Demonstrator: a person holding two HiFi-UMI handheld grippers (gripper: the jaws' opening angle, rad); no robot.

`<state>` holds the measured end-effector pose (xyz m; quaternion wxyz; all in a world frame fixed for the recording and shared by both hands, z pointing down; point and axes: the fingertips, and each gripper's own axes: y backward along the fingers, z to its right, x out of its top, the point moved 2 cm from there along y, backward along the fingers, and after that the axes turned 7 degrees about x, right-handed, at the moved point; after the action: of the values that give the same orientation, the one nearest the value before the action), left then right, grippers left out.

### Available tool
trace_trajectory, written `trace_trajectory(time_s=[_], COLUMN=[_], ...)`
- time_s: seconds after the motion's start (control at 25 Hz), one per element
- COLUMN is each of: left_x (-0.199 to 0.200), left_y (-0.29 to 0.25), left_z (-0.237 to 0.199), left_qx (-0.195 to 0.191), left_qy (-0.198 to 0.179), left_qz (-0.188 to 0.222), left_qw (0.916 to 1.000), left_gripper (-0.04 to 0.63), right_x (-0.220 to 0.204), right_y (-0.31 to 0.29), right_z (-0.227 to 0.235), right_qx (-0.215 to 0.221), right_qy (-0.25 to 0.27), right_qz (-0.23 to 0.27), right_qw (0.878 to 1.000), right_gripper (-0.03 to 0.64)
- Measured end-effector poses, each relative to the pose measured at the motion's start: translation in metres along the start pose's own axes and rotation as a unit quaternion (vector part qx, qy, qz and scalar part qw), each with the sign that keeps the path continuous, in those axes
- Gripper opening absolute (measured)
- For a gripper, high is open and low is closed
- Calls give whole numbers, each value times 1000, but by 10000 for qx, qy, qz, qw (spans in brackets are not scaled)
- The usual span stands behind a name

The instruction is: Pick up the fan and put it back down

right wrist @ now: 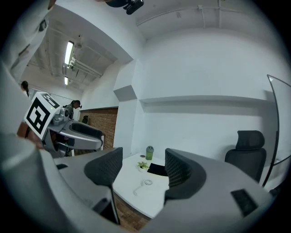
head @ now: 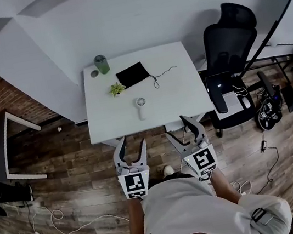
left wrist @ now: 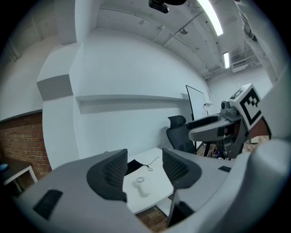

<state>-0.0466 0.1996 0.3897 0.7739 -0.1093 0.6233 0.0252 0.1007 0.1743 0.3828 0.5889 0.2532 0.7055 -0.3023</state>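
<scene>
We hold the left gripper [head: 131,143] and the right gripper [head: 176,127] above the wood floor [head: 72,170], short of the white table [head: 182,80]. Both claws stand parted and empty. The white fan [head: 141,107] lies flat near the table's front edge. Beyond it are a small plant [head: 116,88], a black pouch [head: 133,75] and a green cup [head: 101,64].

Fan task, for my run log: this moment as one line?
fan: on table, untouched | left claw: open, empty | right claw: open, empty
</scene>
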Motion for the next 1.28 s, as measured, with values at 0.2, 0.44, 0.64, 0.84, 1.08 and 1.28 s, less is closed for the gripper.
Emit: trace_trajectory(time_s=[0.2,0.44,0.64,0.84,1.08,1.28], left_x=[1,-6,-4,-1,-3,-13], left_y=[-16,-48,-79,-115,-160,-192], left_z=[0,0,-3,-11,-28,-44], left_qx=[28,-90,-235,-413,-601,-795], left_qy=[19,38,47,43,21,50], left_qz=[-9,-56,-11,25,-65,-187], left_qw=[10000,9999,9997,9991,9982,9966], left_gripper=[235,235,235,235,236,238], right_x=[-3,-15,-21,-23,-23,-27], right_y=[-11,-25,-39,-63,-104,-140], right_z=[15,36,55,77,100,112], right_qx=[6,-89,-210,-325,-370,-419], right_qy=[-44,-135,-131,-134,-175,-216], right_qz=[-38,-201,-201,-283,-366,-529], right_qw=[10000,9997,9995,9990,9985,9975], right_gripper=[293,290,288,287,287,287])
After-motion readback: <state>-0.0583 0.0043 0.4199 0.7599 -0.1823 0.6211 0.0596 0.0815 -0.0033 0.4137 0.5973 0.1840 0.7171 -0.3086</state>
